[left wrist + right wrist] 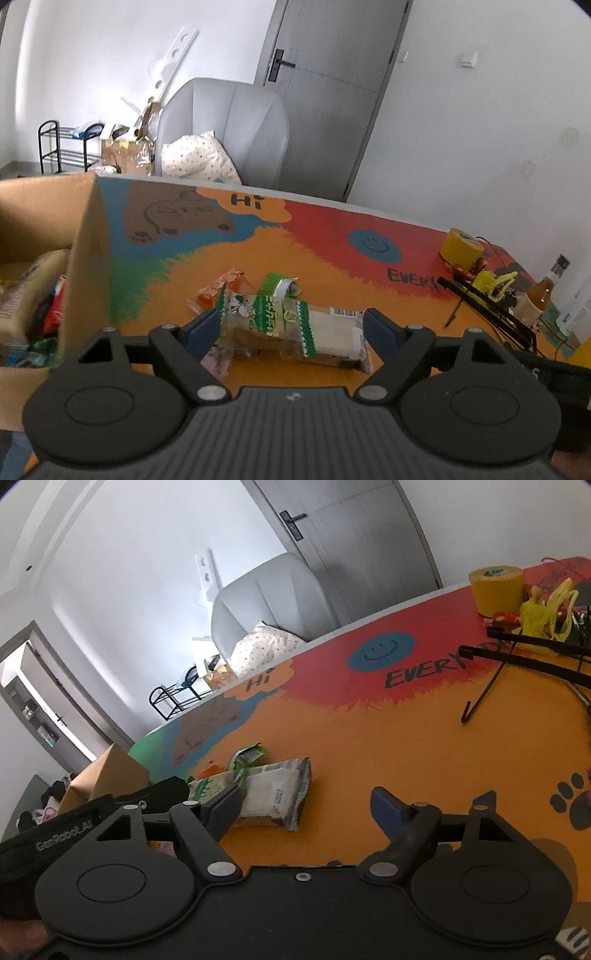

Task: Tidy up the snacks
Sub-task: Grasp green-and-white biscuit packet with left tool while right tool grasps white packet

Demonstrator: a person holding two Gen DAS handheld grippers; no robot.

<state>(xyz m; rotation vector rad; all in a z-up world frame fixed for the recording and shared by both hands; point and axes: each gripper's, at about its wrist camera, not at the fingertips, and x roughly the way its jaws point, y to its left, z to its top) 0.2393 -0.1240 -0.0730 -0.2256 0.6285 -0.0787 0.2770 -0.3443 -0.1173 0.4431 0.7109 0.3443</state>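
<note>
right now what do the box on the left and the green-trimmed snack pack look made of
Box: plain brown corrugated cardboard by the look of it, matte, with a raw folded edge.
Snack pack: likely thin plastic film, glossy and partly clear, crinkled, with the contents showing through.

The right claw [306, 808] hangs low over the painted worktop [406, 746] with its jaws apart, its left pad just beside a clear green-and-white snack packet [273, 794], while a yellow tape roll [495, 589] stands far off.
</note>
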